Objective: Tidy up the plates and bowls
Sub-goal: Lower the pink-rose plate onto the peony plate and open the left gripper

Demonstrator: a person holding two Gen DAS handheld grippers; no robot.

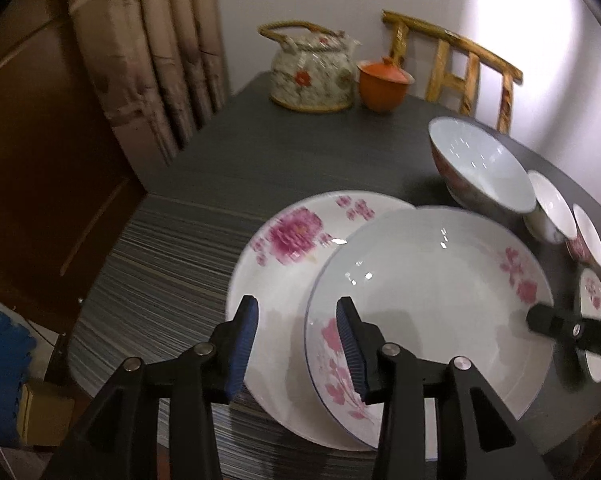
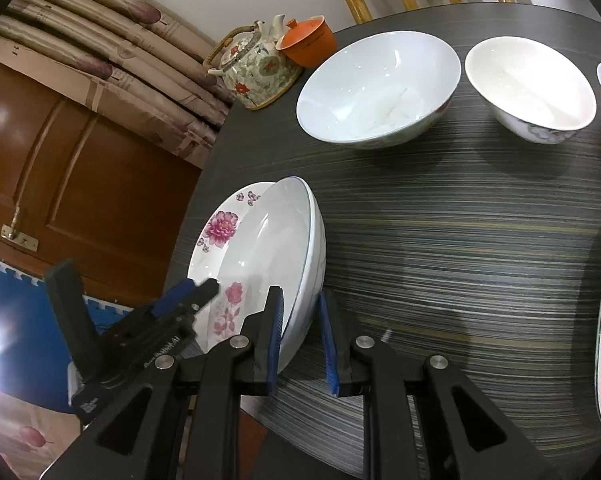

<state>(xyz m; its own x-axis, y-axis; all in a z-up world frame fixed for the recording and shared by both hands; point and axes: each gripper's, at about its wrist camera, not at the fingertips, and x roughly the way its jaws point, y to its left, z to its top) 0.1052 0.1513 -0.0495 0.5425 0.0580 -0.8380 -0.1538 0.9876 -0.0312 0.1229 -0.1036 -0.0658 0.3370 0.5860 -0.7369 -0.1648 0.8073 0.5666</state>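
Dark striped table [image 1: 260, 152], wooden chair [image 1: 452, 64] by white wall — beige curtain [image 1: 148, 52], brown door [image 2: 80, 176].

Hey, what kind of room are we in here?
Probably a home dining room: a dark table set with flowered plates and bowls, a teapot, and a wooden chair against the wall.

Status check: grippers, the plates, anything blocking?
Right gripper shut on upper plate rim. Left gripper open, astride its near rim. Lower plate beneath. Bowls beyond, nothing blocking.

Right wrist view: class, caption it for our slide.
Right tongs shut on rim of blue-rimmed plate resting on flowered plate.
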